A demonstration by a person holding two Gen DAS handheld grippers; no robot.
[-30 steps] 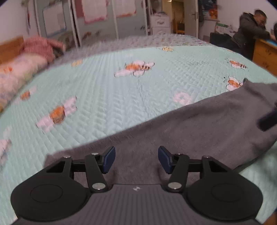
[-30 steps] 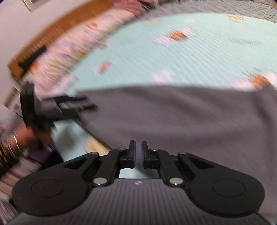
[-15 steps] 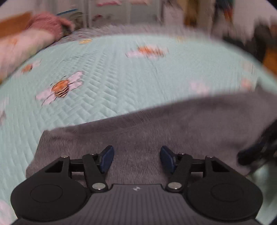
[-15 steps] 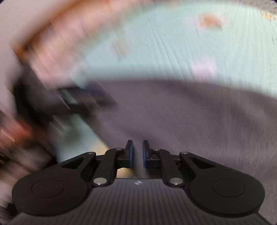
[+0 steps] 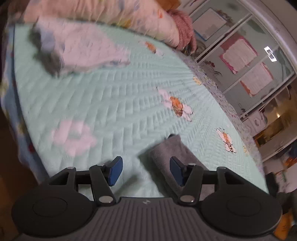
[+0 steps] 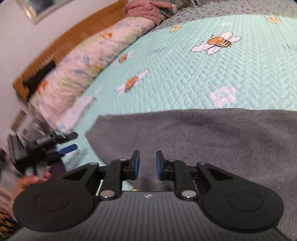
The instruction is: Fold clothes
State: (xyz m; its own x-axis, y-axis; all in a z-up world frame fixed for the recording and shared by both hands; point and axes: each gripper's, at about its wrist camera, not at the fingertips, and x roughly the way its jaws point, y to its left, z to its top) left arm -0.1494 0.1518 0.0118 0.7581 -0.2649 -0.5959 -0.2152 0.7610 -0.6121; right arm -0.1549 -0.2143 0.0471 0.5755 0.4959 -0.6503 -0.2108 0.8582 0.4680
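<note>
- Far left of the right wrist view: a wooden headboard [image 6: 74, 35] runs along the wall, with a long floral pillow roll [image 6: 89, 61] lying against it; a pink fuzzy garment [image 6: 144, 9] sits at the roll's far end.
- Near left in the same view: the left gripper [image 6: 69, 142] hangs past the bed's left edge, just beside the garment's left corner but apart from it; a hand [image 6: 27, 182] grips its handle; its jaws stand partly open with nothing between them.
- In the left wrist view the left gripper [image 5: 146, 169] is rolled, so the bed tilts; the quilt's edge runs down the left of the frame; a narrow grey strip of cloth reaches up beside the right pad [image 5: 177, 169]; blur hides whether it touches.
- Centre: the mint quilted bedspread [image 6: 185, 70], printed with bees and flowers, lies wide and bare beyond the garment, giving broad room toward the far side.
- Near centre to right: the grey garment [image 6: 222, 140] lies flat on the bedspread; its far edge runs almost straight across; its left edge slants down toward the near side.
- The right gripper [image 6: 147, 165] hovers over the garment's near part; its jaws are opening, a narrow gap between the pads, no cloth pinched in it.
</note>
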